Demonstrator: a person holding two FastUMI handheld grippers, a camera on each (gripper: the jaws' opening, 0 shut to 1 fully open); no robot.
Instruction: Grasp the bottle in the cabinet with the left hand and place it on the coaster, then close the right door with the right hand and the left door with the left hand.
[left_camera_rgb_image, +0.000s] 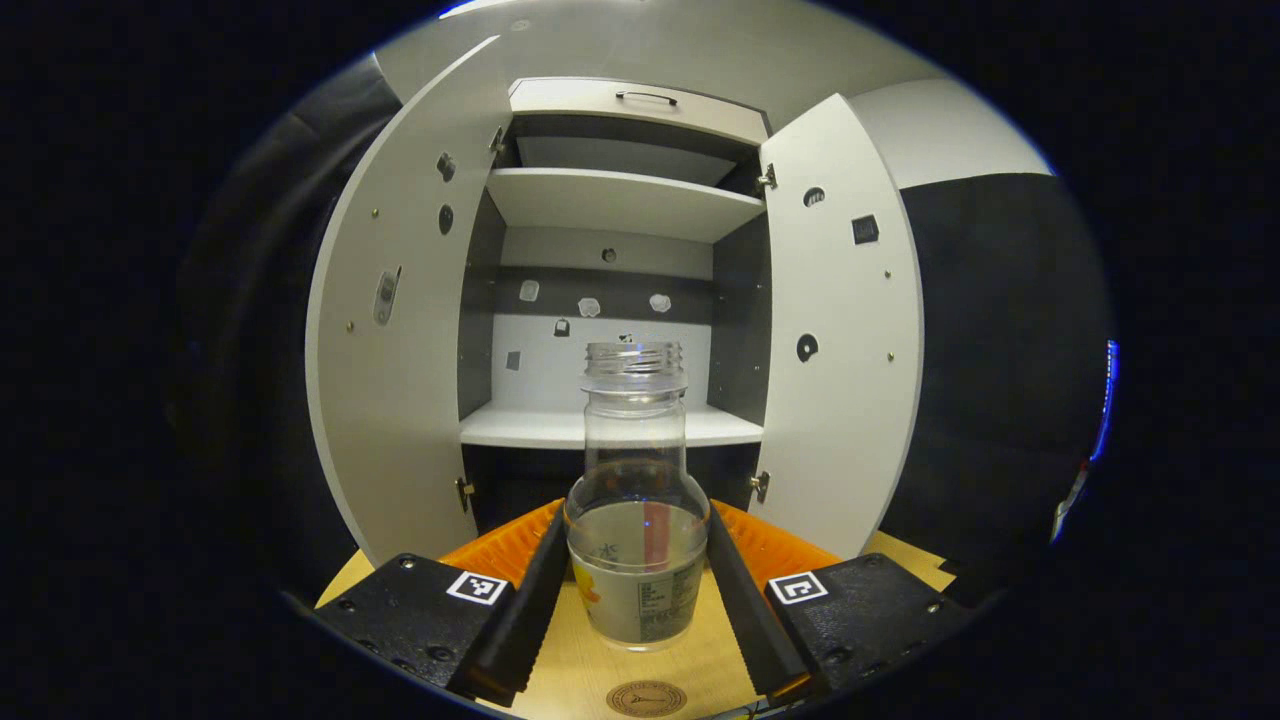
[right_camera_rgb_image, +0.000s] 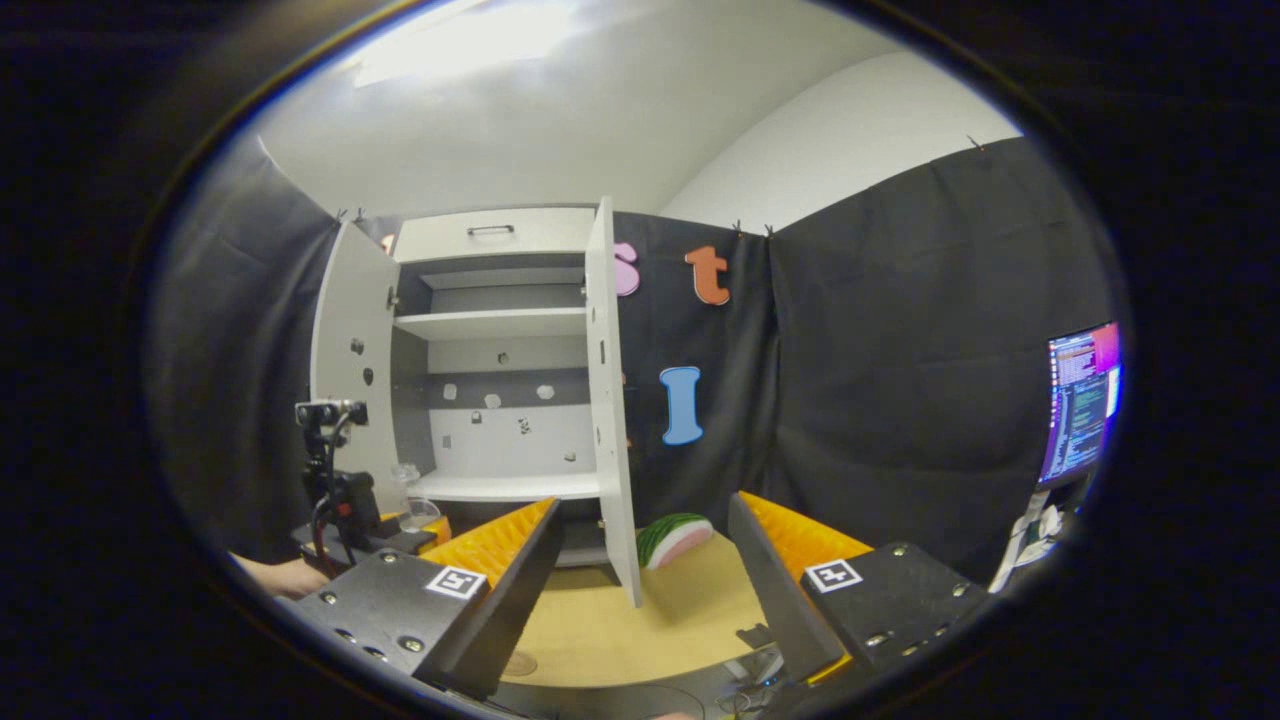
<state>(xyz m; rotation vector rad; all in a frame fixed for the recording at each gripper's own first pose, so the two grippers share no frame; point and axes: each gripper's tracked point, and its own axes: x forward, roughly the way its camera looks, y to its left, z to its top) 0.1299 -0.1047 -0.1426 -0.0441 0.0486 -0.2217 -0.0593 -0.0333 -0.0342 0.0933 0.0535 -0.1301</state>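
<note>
Left gripper view: the left gripper (left_camera_rgb_image: 638, 600) is holding the bottle (left_camera_rgb_image: 637, 500) between its two black fingers (left_camera_rgb_image: 520, 620), which are pressing on the bottle's lower body from 9 and 3 o'clock. The bottle is standing upright, uncapped, clear, with a label low on its body, at the centre of the view and just above the table (left_camera_rgb_image: 640, 665). The coaster (left_camera_rgb_image: 646, 698), a round brown disc, is lying on the table at 6 o'clock, below the bottle and apart from its base. Behind the bottle the cabinet (left_camera_rgb_image: 620, 200) is standing open: the left door (left_camera_rgb_image: 395, 330) is swung out at 9 o'clock, the right door (left_camera_rgb_image: 845, 330) at 3 o'clock, and a white shelf (left_camera_rgb_image: 520, 425) is showing between them.

Right gripper view: the left gripper (right_camera_rgb_image: 345, 505), with the bottle (right_camera_rgb_image: 415, 505) in it, is sitting at 8 o'clock in front of the cabinet (right_camera_rgb_image: 490, 325), with a hand (right_camera_rgb_image: 285, 578) behind it. The right gripper (right_camera_rgb_image: 640, 590) is gaping wide, its fingers (right_camera_rgb_image: 510, 585) holding nothing. Between them, at 6 o'clock, the right door (right_camera_rgb_image: 610, 400) is showing edge-on. A watermelon slice (right_camera_rgb_image: 672, 538) is lying on the table (right_camera_rgb_image: 620, 620) just beside the door's lower edge. A monitor (right_camera_rgb_image: 1080, 400) is glowing at 3 o'clock.
</note>
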